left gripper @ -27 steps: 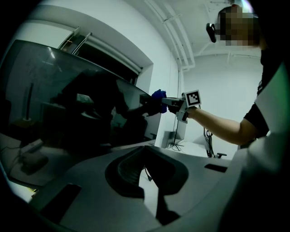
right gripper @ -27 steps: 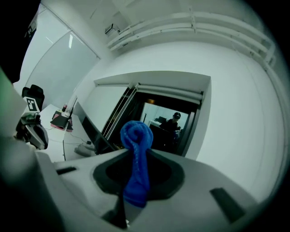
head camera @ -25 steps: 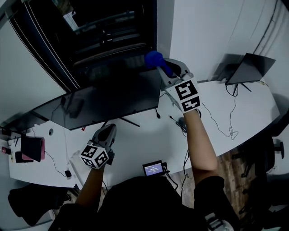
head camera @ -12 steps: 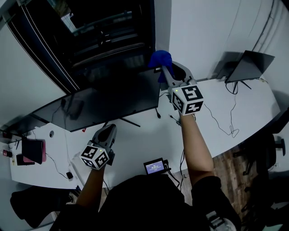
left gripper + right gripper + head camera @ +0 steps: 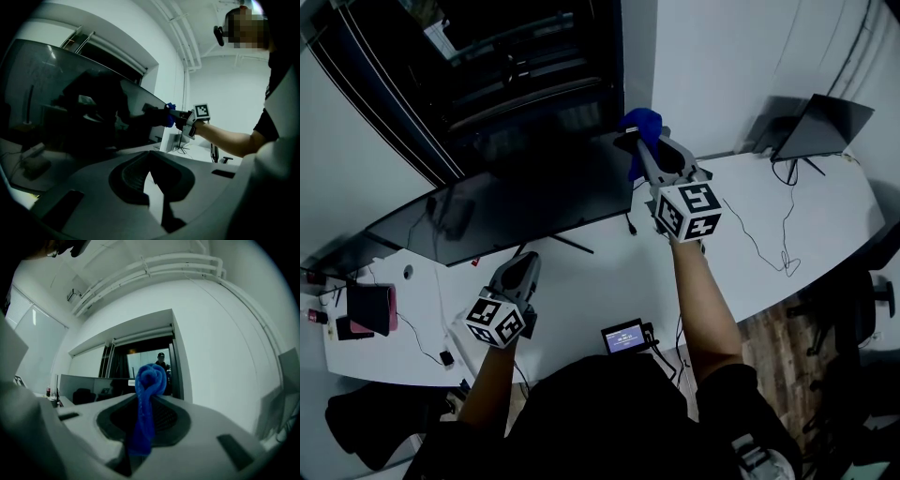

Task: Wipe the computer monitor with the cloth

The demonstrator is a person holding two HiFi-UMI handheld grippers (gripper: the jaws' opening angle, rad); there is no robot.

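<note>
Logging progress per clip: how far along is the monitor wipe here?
Done: the right gripper has its jaws shut on the blue cloth. In hand: the cloth is held at the monitor's upper right corner; contact is unclear. Left: the wide screen, with no visible sign of wiped areas. The left gripper is empty, jaws shut.

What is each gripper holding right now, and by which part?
Right gripper: the blue cloth, pinched along its lower strip, bunched end protruding. Left gripper: nothing.
</note>
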